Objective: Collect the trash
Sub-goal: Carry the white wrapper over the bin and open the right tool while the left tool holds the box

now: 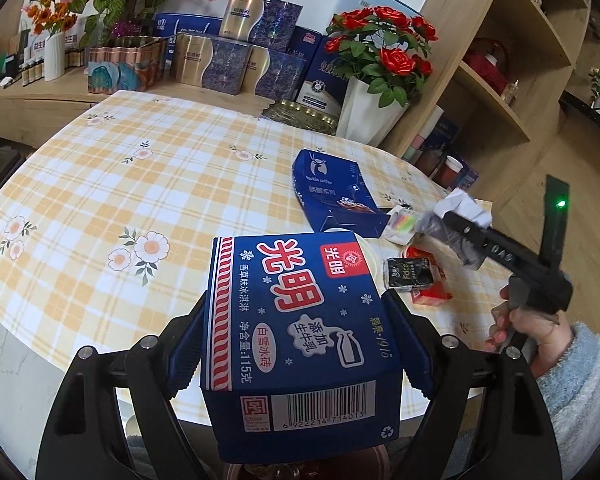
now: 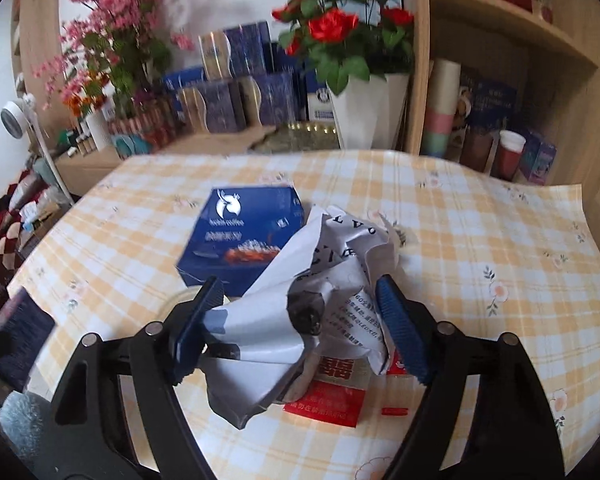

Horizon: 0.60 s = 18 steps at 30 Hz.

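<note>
Left gripper clamped on ice-cream box, pads pressing both long sides; long axis running away from the camera, barcode end nearest, over the table edge. Right gripper half-closed around crumpled paper, left pad touching, right-pad contact unclear; coffee box lying flat just behind.

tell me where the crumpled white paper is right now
In the right wrist view the crumpled white paper sits mid-frame between the right gripper fingers, above a red packet, with the blue coffee box behind-left.
</note>
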Available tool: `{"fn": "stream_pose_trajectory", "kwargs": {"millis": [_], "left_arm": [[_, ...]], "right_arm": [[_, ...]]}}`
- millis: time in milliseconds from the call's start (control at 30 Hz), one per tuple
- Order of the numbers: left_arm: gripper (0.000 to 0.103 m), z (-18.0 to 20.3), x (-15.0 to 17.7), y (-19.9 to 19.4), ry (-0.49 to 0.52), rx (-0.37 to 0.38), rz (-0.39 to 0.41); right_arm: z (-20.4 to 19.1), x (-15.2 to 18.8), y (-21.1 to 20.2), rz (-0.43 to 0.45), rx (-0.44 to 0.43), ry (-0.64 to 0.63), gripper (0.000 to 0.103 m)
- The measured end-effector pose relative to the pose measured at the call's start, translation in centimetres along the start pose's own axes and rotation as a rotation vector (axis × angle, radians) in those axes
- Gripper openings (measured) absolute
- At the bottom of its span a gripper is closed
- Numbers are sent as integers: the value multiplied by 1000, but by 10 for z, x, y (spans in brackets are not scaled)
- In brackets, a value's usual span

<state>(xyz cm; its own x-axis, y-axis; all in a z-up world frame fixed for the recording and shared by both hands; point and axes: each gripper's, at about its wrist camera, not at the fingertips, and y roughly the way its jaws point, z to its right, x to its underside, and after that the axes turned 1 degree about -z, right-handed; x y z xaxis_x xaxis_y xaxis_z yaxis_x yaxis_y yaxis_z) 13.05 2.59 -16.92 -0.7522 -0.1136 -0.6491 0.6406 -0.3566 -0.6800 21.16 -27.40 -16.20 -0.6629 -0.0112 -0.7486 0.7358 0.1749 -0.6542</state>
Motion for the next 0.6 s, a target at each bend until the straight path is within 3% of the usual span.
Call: {"fn": "stream_pose_trajectory", "kwargs": {"millis": [233,600], "left_arm": [[80,5,4,-10,7,24,6],[80,7,12,-36,28,38,18]], "right_arm": [[6,-9,-31,66,-28,39,76],[-12,-3,-78,76,-115,57,74]]}}
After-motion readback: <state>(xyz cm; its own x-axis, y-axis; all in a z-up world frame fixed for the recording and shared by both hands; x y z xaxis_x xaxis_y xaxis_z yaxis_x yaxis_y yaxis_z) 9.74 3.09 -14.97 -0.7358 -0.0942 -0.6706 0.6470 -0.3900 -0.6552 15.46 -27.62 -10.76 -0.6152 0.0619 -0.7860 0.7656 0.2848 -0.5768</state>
